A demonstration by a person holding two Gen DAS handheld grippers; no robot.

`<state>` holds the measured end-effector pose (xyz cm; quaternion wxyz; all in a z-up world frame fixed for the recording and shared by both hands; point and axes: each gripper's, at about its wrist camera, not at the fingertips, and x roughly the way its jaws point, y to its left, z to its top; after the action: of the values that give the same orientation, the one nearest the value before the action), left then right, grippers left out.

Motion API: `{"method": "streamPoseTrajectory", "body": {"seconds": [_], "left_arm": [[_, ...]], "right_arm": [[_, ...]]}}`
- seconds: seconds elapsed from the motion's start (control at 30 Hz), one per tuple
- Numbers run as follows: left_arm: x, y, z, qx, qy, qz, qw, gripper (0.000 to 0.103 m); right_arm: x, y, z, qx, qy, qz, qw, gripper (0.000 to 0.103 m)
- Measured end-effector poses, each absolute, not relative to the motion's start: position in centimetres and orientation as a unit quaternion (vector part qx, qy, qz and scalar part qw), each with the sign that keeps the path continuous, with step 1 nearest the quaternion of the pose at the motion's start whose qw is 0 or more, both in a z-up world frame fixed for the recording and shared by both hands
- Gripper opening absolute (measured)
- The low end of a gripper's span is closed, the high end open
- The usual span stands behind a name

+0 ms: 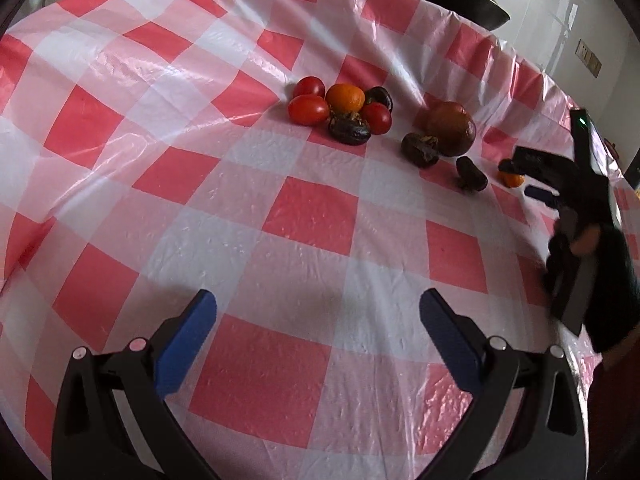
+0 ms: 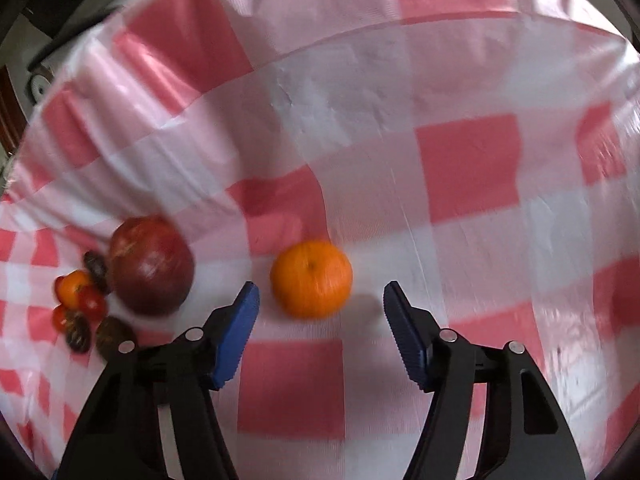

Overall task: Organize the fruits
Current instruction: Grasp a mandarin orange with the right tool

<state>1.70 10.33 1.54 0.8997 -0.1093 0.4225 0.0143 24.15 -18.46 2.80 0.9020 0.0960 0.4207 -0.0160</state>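
Two grippers over the checked cloth, fruit spread loose across it.

The pink-and-white checked tablecloth (image 1: pixel 312 216) covers the whole table. Biggest fruit is the one dark red apple (image 1: pixel 451 128), our landmark. Left of it sits a tight cluster: three red tomatoes (image 1: pixel 308 109), one orange mandarin (image 1: pixel 345 97) and two dark wrinkled fruits (image 1: pixel 349 130). Two more dark wrinkled fruits lie loose, one touching the apple's near side, one just right of it. A second mandarin (image 2: pixel 311 278) rests on the cloth well right of the apple, and the right gripper (image 2: pixel 320 304) stands wide either side of it, pads clear of the peel. The left gripper (image 1: pixel 318 312) gapes apart too, over bare cloth.
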Motion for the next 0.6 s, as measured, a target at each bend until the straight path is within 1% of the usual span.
{"method": "streamPoseTrajectory", "body": {"seconds": [0.03,0.07,0.1,0.2,0.4,0.6], "left_arm": [[1.7,10.3,1.5,-0.107,0.424,0.015,0.899,0.101],[1.8,10.3,1.5,-0.105,0.425,0.016,0.899,0.101],[1.8,10.2,1.5,-0.103,0.426,0.017,0.899,0.101],[1.8,10.2,1.4,-0.099,0.428,0.019,0.898,0.101],[2.2,9.8,1.4,-0.079,0.436,0.024,0.896,0.102],[2.9,8.5,1.2,-0.037,0.457,0.035,0.888,0.101]], "right_arm": [[24.7,-18.2,2.7,0.087,0.425,-0.019,0.901,0.060],[24.8,-18.0,2.7,0.079,0.426,-0.023,0.901,0.050],[24.7,-17.8,2.8,0.071,0.426,-0.023,0.902,0.043],[22.7,-17.3,3.1,0.045,0.421,-0.021,0.906,0.042],[14.1,-20.5,3.3,0.146,0.409,0.010,0.901,0.042],[10.6,-23.5,2.8,0.213,0.386,0.008,0.898,0.042]]}}
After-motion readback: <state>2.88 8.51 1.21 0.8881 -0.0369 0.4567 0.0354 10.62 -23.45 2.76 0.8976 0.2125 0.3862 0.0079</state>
